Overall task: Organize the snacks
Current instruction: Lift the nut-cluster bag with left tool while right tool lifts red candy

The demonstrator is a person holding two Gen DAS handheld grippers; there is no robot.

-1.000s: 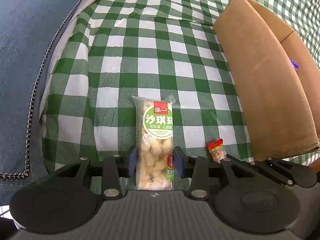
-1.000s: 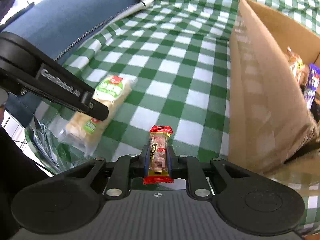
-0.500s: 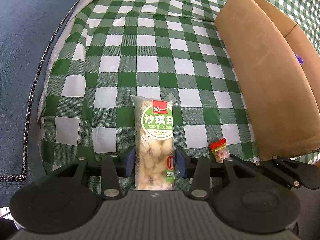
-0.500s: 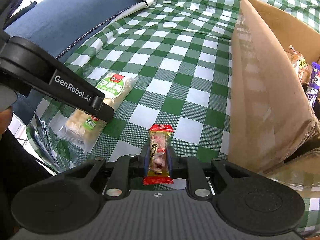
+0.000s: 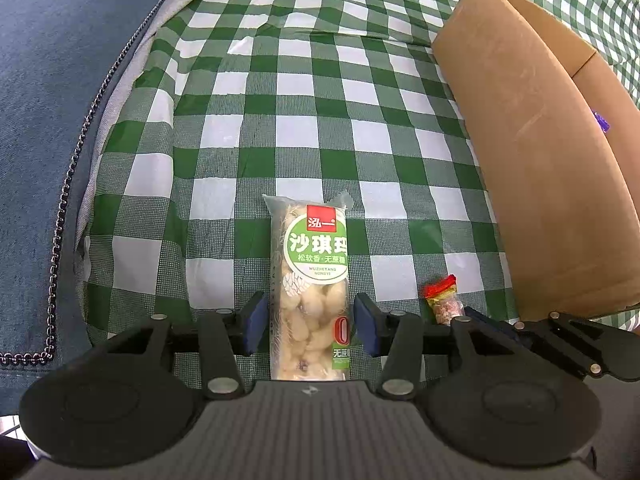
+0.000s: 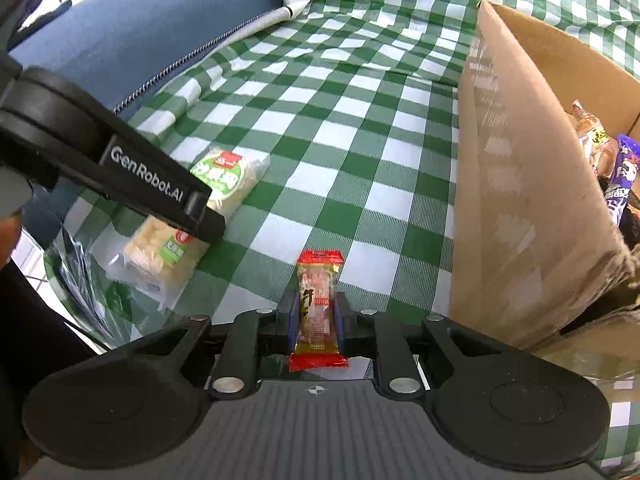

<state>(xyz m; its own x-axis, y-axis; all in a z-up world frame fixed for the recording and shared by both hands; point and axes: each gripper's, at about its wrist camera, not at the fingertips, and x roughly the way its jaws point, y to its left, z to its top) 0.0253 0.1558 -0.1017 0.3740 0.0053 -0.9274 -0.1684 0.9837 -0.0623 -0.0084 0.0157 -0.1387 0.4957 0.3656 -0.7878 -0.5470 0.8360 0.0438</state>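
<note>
Left gripper: jaws have just been opening and stand clear of the pastry pack lying between them. Right gripper: clamped on the small red snack. Both over the green checked cloth; cardboard box to the right, snacks inside.

A green-and-white checked cloth covers the surface, with a blue cushion along its left edge. On the cloth, a long clear snack pack lies between the left tongs' tips, a cardboard box stands to their right, and a small red-ended snack sits between the right tongs' tips.
</note>
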